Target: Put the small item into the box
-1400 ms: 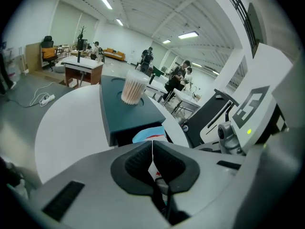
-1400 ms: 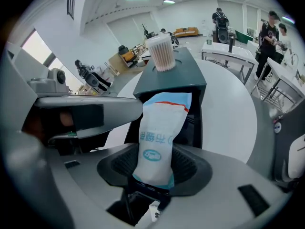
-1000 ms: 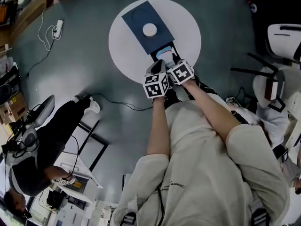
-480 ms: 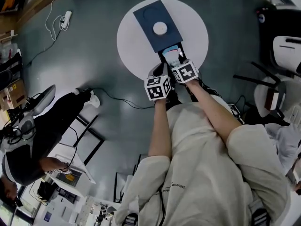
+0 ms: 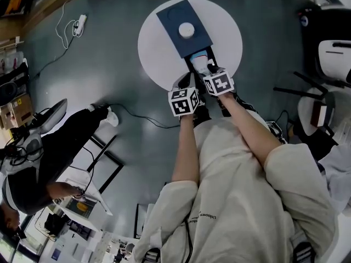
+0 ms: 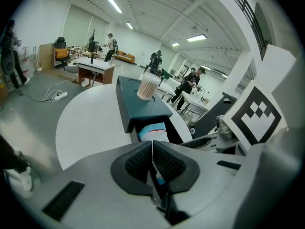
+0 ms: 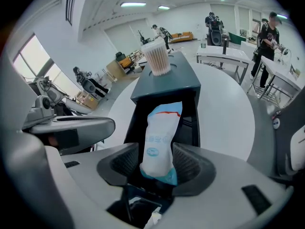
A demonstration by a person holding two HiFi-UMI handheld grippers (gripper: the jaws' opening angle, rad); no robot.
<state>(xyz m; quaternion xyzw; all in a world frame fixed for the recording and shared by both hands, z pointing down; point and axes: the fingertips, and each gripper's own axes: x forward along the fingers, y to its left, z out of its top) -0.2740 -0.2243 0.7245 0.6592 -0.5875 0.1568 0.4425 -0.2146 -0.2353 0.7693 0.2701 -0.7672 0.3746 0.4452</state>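
Right gripper (image 7: 159, 162): jaws clamped on the lower end of packet (image 7: 161, 137), white with blue and red print. Packet's far end sits at the open compartment in the near end of box (image 7: 167, 82). Box is dark and lies across the middle of the round table (image 7: 228, 113), open end toward the near edge. Swab jar (image 7: 156, 56) stands on the box top. Left gripper (image 6: 152, 163): jaws together, nothing between, just beside the right one.

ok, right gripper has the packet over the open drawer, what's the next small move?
Probably lower the right gripper slightly and open it. Its jaws clamp the packet, whose far end lies over the open drawer of the box. The left gripper is shut on nothing, so it has no part in this.
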